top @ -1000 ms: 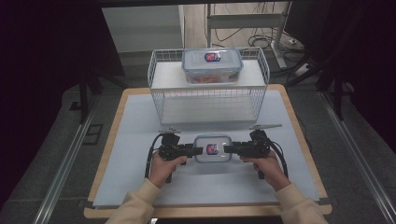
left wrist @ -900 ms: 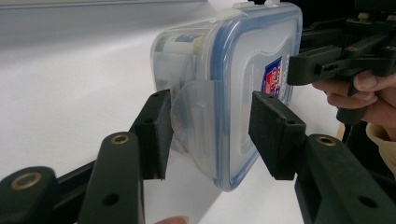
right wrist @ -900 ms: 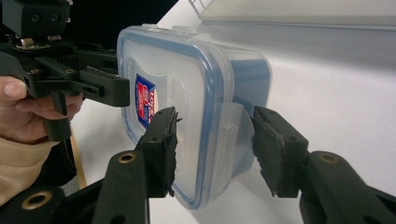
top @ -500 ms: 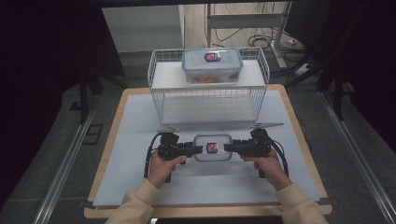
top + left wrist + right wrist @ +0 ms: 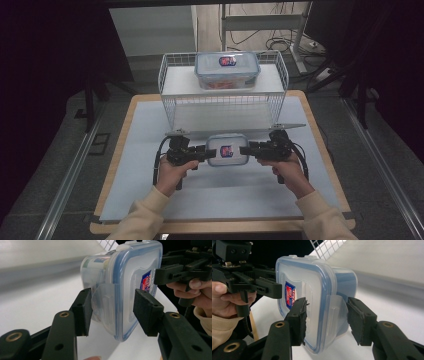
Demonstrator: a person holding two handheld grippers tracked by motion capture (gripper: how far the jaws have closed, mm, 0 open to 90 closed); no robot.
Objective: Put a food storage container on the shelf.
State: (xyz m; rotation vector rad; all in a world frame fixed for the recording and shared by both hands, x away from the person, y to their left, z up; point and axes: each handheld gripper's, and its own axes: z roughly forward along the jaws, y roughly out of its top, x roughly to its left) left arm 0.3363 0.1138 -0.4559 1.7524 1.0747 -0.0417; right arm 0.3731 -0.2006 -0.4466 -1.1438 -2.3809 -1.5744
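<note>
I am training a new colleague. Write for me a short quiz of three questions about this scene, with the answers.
1. True or false: the near container is held by the left gripper alone.
2. Where does the far container stand? A. on the top shelf of the wire rack; B. on the table mat; C. on the floor.
3. What colour is the rim of the near container's lid?
Key: 1. False: the right gripper clamps its other end, jaws on lid and base. 2. A. 3. Blue.
</note>
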